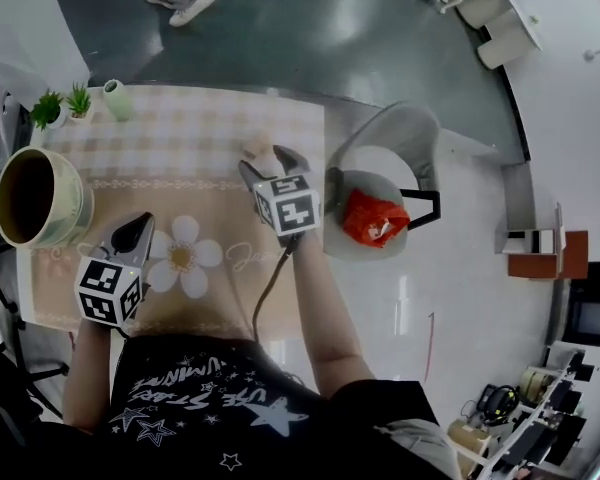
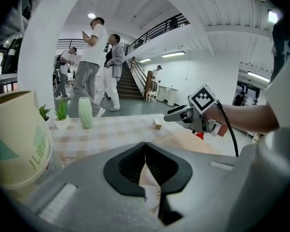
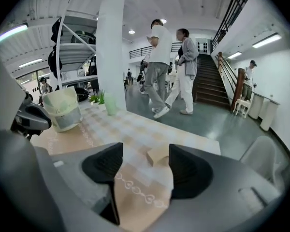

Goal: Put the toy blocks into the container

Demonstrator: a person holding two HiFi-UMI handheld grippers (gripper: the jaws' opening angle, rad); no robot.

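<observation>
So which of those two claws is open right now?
The right claw, by the wooden block: its jaws stand apart with nothing gripped. The left claw has its jaws closed together.

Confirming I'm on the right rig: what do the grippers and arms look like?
The left gripper and right gripper are grey, with black ribbed pads and white cubes of black square markers. A black cable leaves the right one. Short-sleeved black T-shirt, white stars.

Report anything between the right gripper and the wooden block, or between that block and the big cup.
Nothing visible does. The right gripper, jaws open, faces the wooden block across bare tablecloth. From block to big cup the cloth is bare too; the left gripper hangs just on the person's side of that line.
</observation>
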